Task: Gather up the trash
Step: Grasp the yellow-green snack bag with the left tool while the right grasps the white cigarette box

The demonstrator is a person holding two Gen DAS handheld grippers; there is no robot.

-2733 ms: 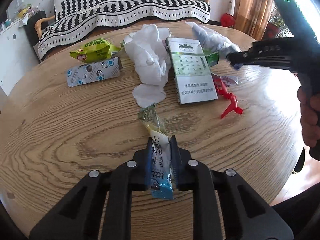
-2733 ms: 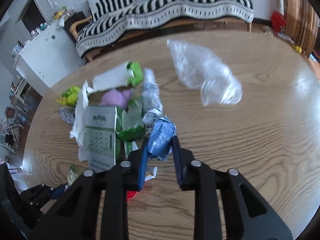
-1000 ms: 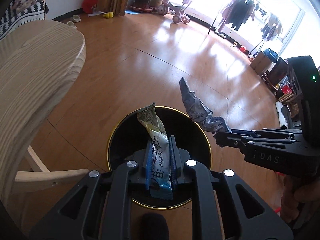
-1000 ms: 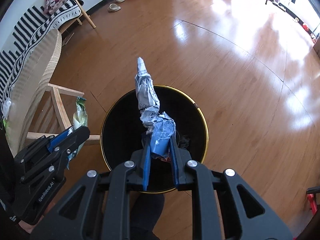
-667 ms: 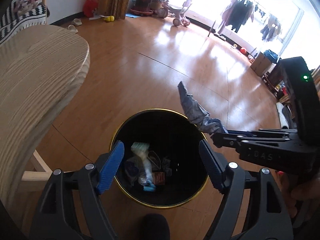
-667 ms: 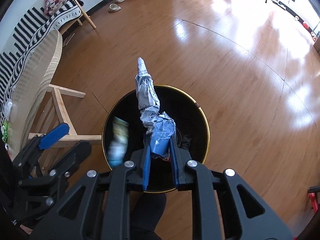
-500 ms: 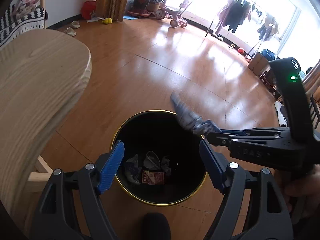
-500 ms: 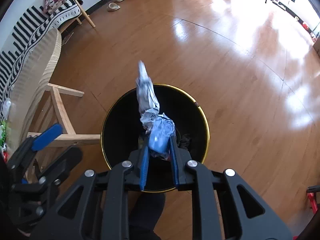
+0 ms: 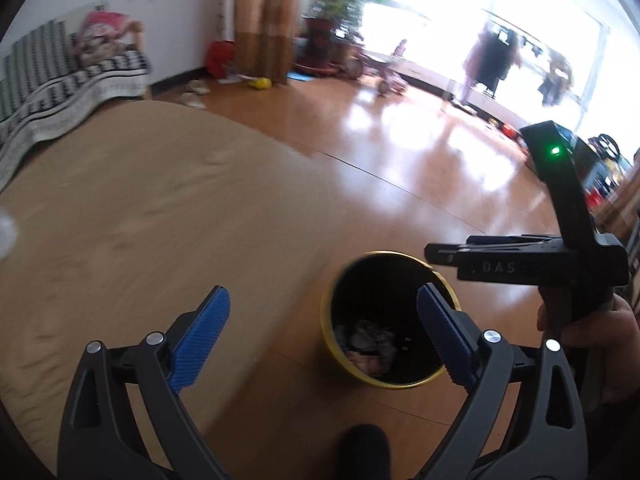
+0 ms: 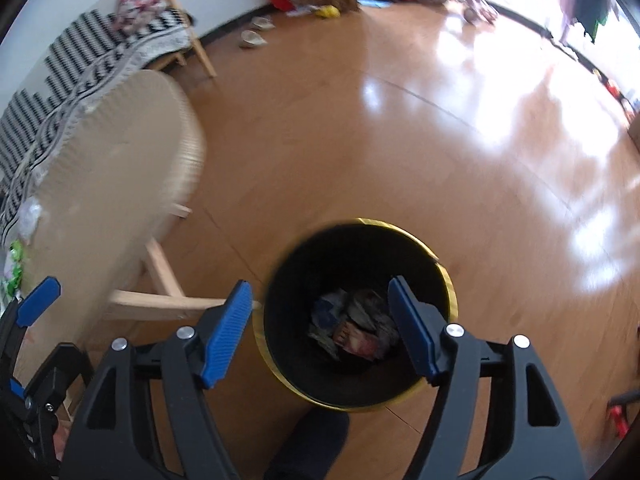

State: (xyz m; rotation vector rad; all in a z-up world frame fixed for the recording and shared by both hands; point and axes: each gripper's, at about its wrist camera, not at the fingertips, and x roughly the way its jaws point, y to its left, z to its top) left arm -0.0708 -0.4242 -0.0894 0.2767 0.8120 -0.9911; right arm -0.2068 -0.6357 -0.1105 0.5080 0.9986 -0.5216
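Both your left tool (image 9: 320, 336) and right tool (image 10: 320, 326) gape empty above the trash bin (image 10: 446, 280); next, return to the surface (image 9: 140, 208), upper left.

I am looking into a home living room. A sofa (image 9: 68, 80) with a striped black-and-white throw stands by the wall, slippers (image 10: 252, 38) lie on the polished wood floor (image 10: 400, 140). Potted plants (image 9: 332, 20) and a child's tricycle (image 9: 384, 68) sit near the bright window.
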